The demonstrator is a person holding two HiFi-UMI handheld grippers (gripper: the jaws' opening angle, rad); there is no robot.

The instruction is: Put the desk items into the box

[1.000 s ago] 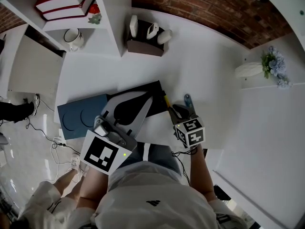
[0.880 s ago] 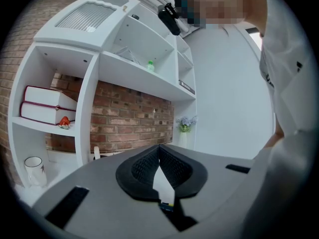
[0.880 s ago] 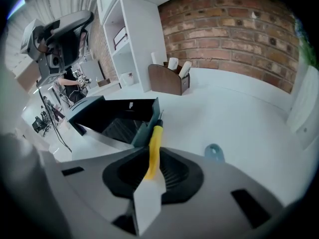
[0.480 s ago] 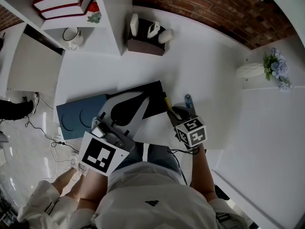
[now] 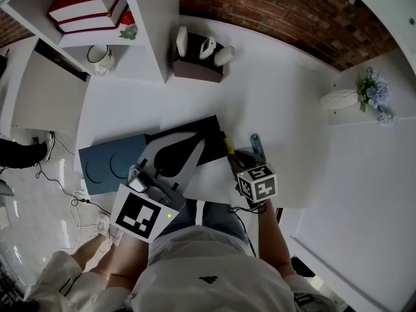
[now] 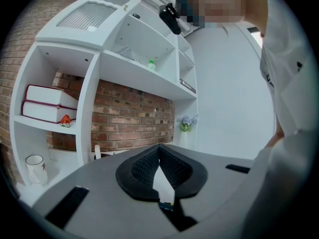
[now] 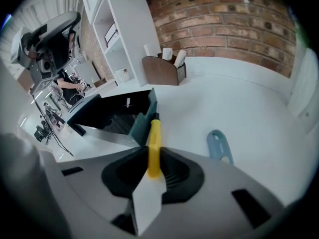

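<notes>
While the yellow pen point(image 7: 155, 133) sits just beside the box point(image 5: 208, 132), my right gripper point(image 7: 153, 151) has just been closing and now clamps it. Pick step; next lift, carry over box. Left gripper point(image 6: 159, 148) together, empty.

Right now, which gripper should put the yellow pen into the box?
Right. The right gripper has just been closing on the yellow pen, its tip beside the box. The left gripper is shut, empty.

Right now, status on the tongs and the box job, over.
Left tongs shut, empty, over the box. Right tongs just closing on yellow pen, tip at box corner. Light-blue tool lies beside, clear of path.
</notes>
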